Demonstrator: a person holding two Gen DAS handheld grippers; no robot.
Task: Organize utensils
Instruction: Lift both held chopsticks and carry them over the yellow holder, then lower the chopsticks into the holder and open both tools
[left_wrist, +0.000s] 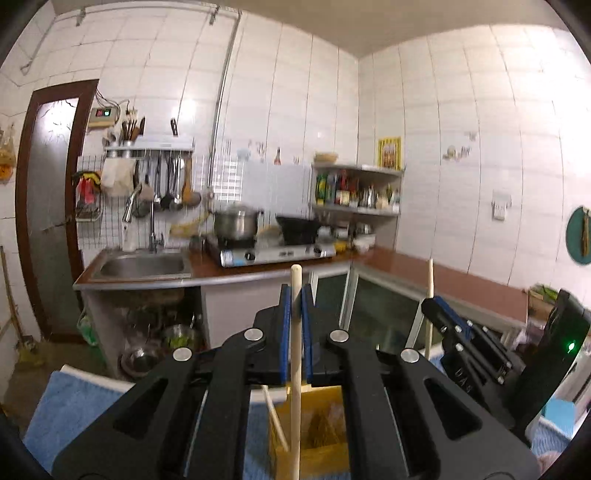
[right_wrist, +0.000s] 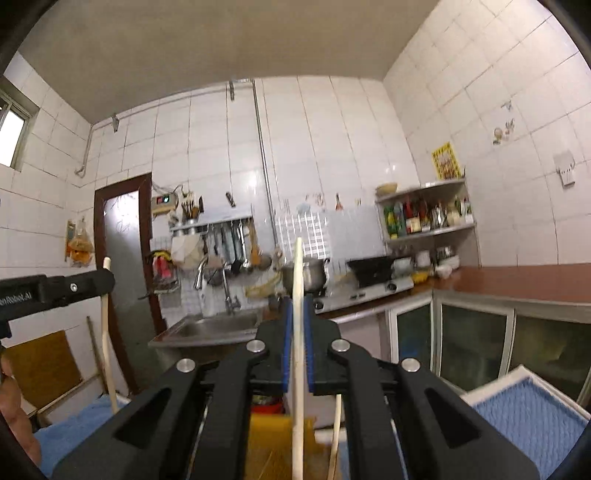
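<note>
In the left wrist view my left gripper (left_wrist: 295, 295) is shut on a pale wooden stick (left_wrist: 295, 369) that stands upright between its blue pads. Below it is a yellow holder (left_wrist: 317, 417) with another stick (left_wrist: 275, 417) leaning inside. To the right, my right gripper (left_wrist: 431, 305) is shut on a second upright stick (left_wrist: 429, 280). In the right wrist view the right gripper (right_wrist: 297, 303) clamps its stick (right_wrist: 297, 387) above the yellow holder (right_wrist: 266, 435). A thin stick (right_wrist: 335, 435) leans beside it. The left gripper (right_wrist: 108, 279) holds its stick (right_wrist: 106, 350) at the far left.
A blue towel (left_wrist: 74, 406) covers the white surface under both grippers. Across the room a counter carries a sink (left_wrist: 142, 266), a stove (left_wrist: 273, 253) with a pot and a wok, and a corner shelf (left_wrist: 356, 188) of bottles. Utensils hang on a wall rack (left_wrist: 166, 184).
</note>
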